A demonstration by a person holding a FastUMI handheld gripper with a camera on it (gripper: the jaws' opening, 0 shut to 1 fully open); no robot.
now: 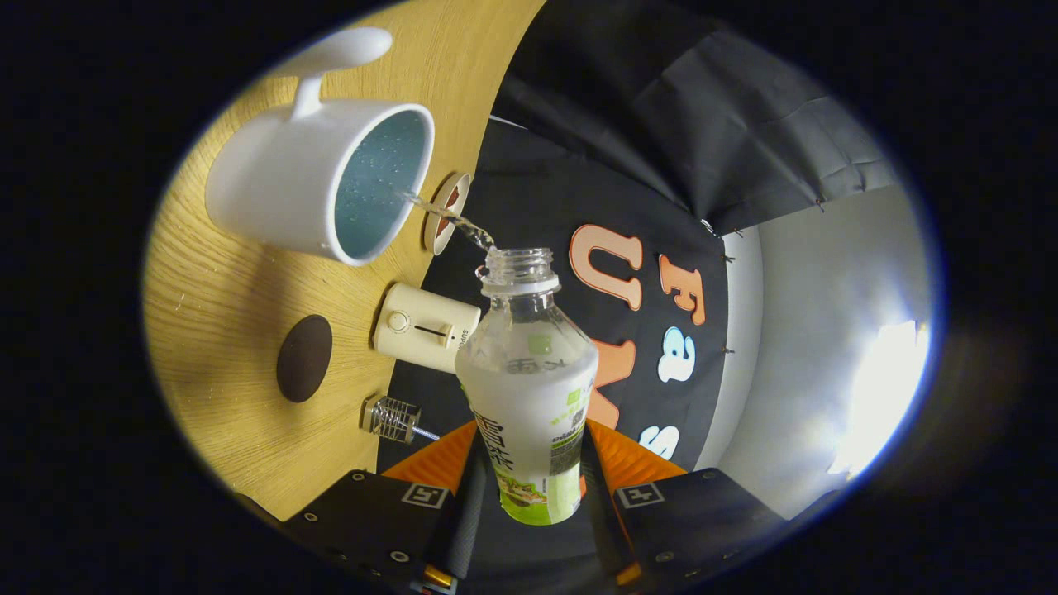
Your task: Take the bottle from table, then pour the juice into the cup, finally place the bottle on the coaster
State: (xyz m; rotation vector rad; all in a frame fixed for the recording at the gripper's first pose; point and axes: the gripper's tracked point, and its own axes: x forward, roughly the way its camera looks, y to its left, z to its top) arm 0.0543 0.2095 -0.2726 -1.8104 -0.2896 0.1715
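The bottle's (529,388) base is hidden between the gripper (529,496) fingers. Behind the cup's (318,178) rim, a small disc (447,211) is partly hidden, possibly a coaster.

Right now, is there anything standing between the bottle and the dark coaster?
Nothing visible. The bottle, held between the gripper fingers, pours into the cup; the coaster lies bare, beside the cream box.

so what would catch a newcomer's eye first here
Most striking is the clear bottle clamped between the hand-held gripper fingers, tipped so a thin stream arcs from its open neck into the white cup beyond. Near the cup, a dark round coaster lies on the wooden table.
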